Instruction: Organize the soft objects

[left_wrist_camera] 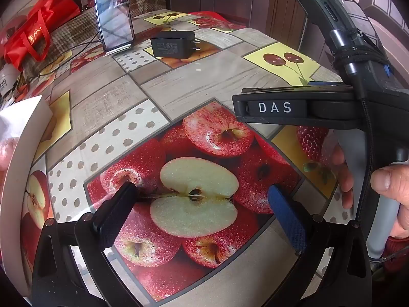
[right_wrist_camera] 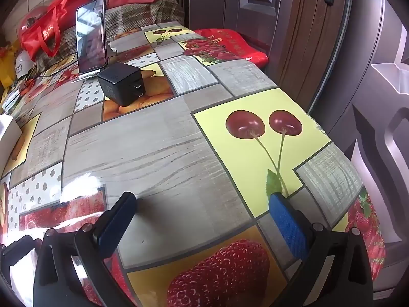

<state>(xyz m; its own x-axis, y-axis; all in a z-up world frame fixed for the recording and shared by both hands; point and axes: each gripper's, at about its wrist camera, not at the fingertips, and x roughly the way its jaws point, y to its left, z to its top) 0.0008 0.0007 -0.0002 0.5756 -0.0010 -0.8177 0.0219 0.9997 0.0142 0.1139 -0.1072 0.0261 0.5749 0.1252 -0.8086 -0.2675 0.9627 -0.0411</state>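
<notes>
Tablecloth (right_wrist_camera: pixel 158 138) with fruit prints lies bare across the middle, its right edge dropping off near a brown door (right_wrist_camera: pixel 294 38). Far back stand a phone (right_wrist_camera: pixel 92 34) and a black charger (right_wrist_camera: pixel 122 84); a white bin (left_wrist_camera: pixel 18 158) (something pale and soft shows inside it) hugs the left edge. Left gripper (left_wrist_camera: pixel 202 199) tilts down over printed apples, jaws wide and empty. Right gripper (right_wrist_camera: pixel 202 204) tilts down likewise, wide and empty, its handle held by a hand (left_wrist_camera: pixel 393 189).

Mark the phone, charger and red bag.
phone (right_wrist_camera: pixel 91 34), right wrist view, middle of screen
charger (right_wrist_camera: pixel 120 83), right wrist view, top face
red bag (left_wrist_camera: pixel 35 35), left wrist view, front panel
</notes>
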